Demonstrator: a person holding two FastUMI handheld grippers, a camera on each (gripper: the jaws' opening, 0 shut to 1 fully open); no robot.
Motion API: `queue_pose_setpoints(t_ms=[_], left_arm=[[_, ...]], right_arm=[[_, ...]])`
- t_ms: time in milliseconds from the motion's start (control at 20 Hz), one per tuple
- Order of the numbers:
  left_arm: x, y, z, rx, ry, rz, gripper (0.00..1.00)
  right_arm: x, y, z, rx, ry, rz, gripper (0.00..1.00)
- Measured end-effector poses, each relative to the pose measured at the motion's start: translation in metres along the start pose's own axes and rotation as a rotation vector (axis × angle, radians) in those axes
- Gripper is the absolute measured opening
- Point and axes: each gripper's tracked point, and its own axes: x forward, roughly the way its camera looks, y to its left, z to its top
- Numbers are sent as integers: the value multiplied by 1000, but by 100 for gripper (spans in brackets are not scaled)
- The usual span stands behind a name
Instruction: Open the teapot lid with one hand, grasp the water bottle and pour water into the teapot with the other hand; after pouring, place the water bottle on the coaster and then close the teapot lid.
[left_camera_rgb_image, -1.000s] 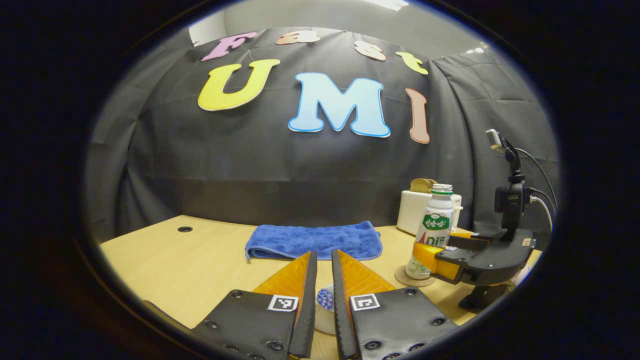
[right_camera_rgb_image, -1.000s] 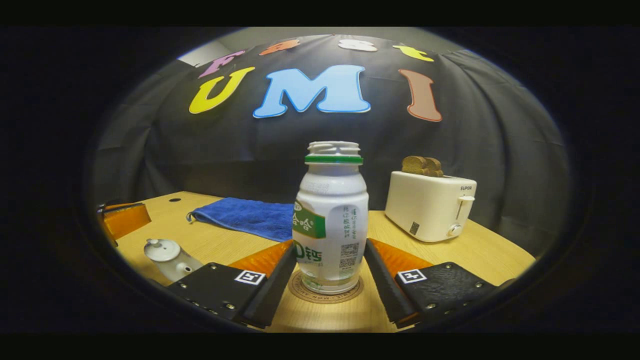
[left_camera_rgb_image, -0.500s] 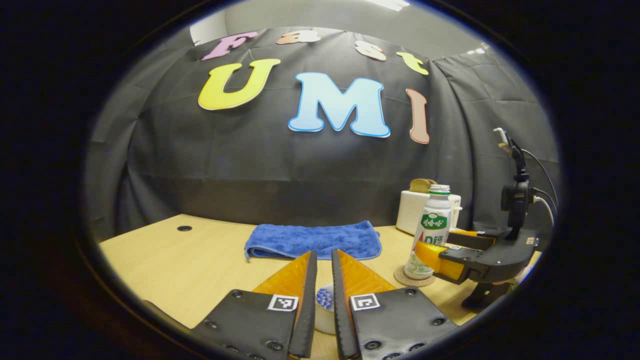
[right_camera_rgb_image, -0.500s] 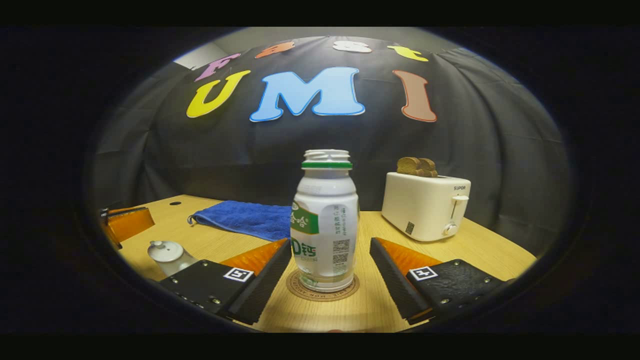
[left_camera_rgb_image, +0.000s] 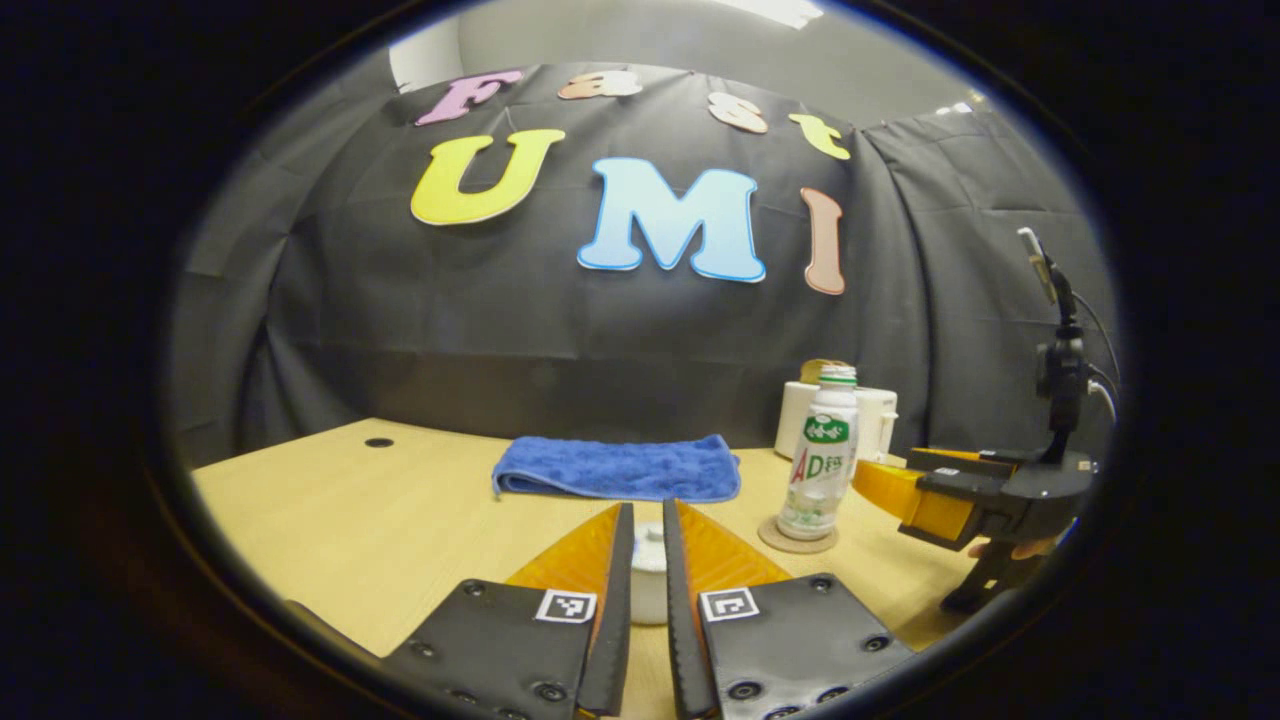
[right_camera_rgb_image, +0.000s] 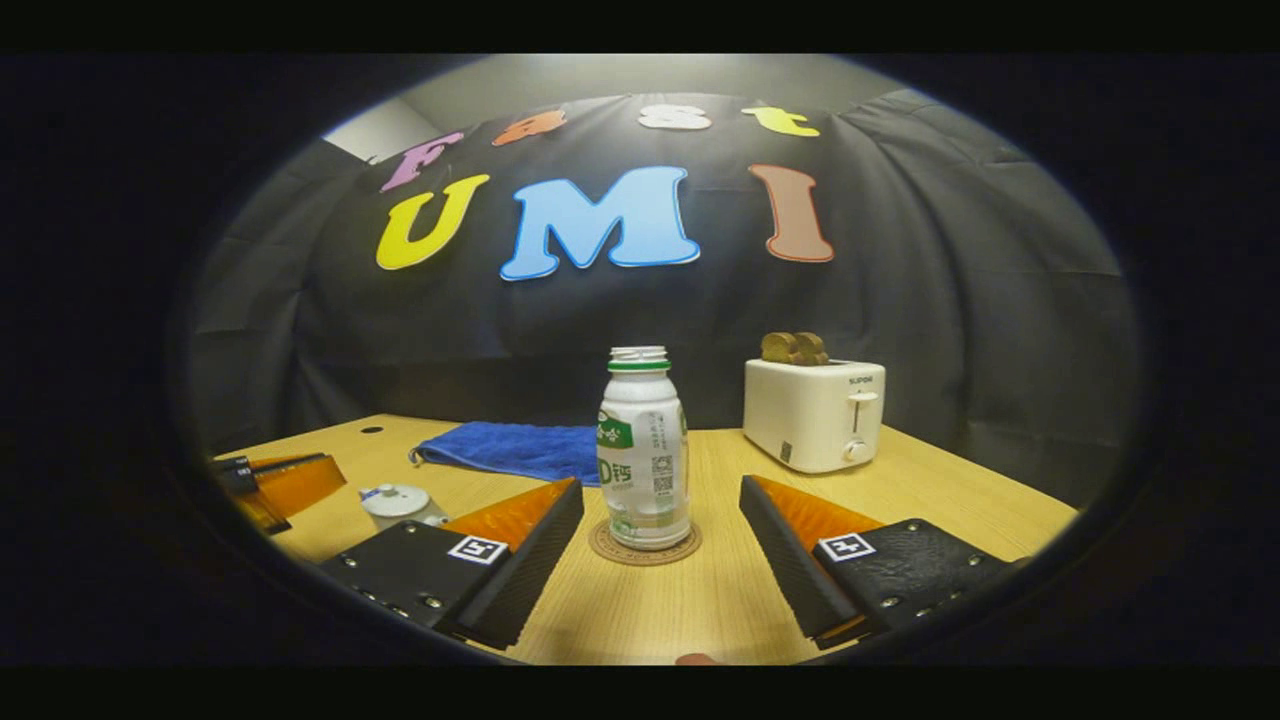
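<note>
Your right gripper has its fingers spread wide, touching nothing. The white plastic water bottle, uncapped, stands upright on the round cork coaster near the middle of the pale wooden bench. Your left gripper has its fingers almost together around the white ceramic teapot lid; whether they press it, you cannot tell.

Teapot mostly hidden btwn left claw fingers; whether they press it unclear.
</note>
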Motion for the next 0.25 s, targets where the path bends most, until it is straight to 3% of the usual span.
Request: queue_pose_setpoints(t_ms=[100,150,250], left_arm=[[-14,-10,-3,16,-1,1,30],[-20,-16,-5,20,-1,-1,24],[-29,-28,-6,28,-2,-5,29]], right_arm=[[-18,1,-2,-4,-15,-8,97],[-26,3,-4,-6,-19,-11,97],[-41,7,-7,-5,-31,-9,97]])
